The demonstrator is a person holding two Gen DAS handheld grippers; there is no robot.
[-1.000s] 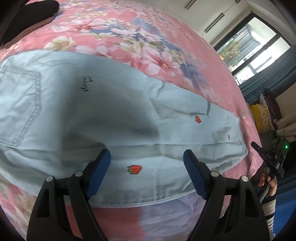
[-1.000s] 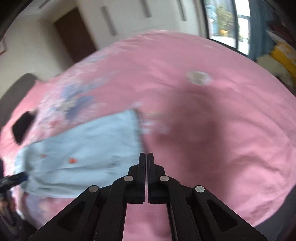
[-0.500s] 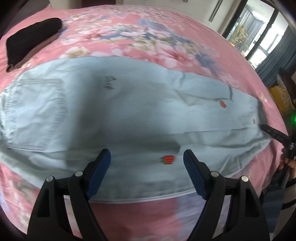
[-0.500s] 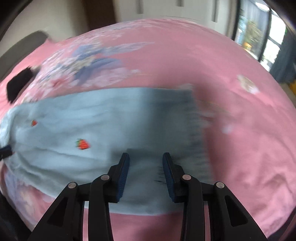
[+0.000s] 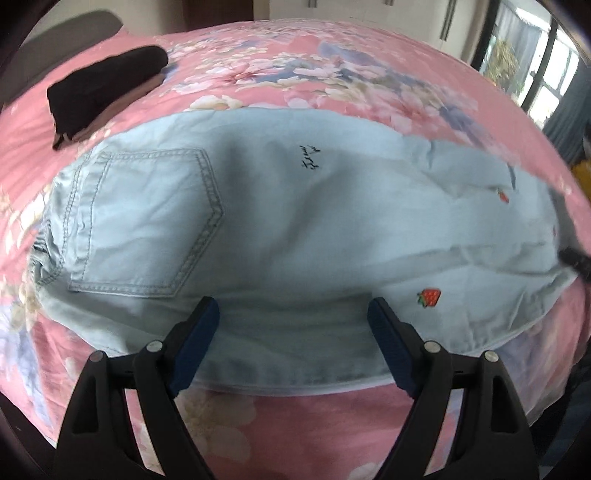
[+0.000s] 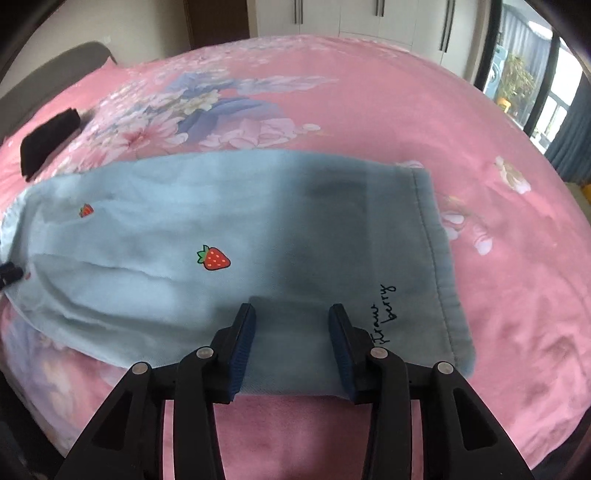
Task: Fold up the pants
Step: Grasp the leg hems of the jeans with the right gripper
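Light blue denim pants [image 5: 295, 206] with strawberry prints lie flat, legs stacked, across a pink floral bedspread [image 5: 332, 74]. In the left wrist view the back pocket [image 5: 147, 221] sits at the left. My left gripper [image 5: 293, 308] hovers wide open over the near edge of the seat, with nothing pinched. In the right wrist view the pants [image 6: 184, 221] end in the leg hem [image 6: 439, 258] at the right, beside black script lettering [image 6: 384, 314]. My right gripper [image 6: 292, 312] hangs over the near edge by the hem. Its jaws are opening and the pads press on nothing.
A folded black garment [image 5: 107, 88] lies on the bed beyond the waist end, and shows as well in the right wrist view as the black garment [image 6: 50, 142]. A grey headboard [image 6: 55, 74] is at the left, wardrobe doors [image 6: 332, 14] behind, and a window [image 6: 517, 81] at the right.
The right jaws went from shut to parted, and that gripper came down over the hem end. The left view swung toward the waist, bringing the pocket nearer the middle; its jaws stayed open.
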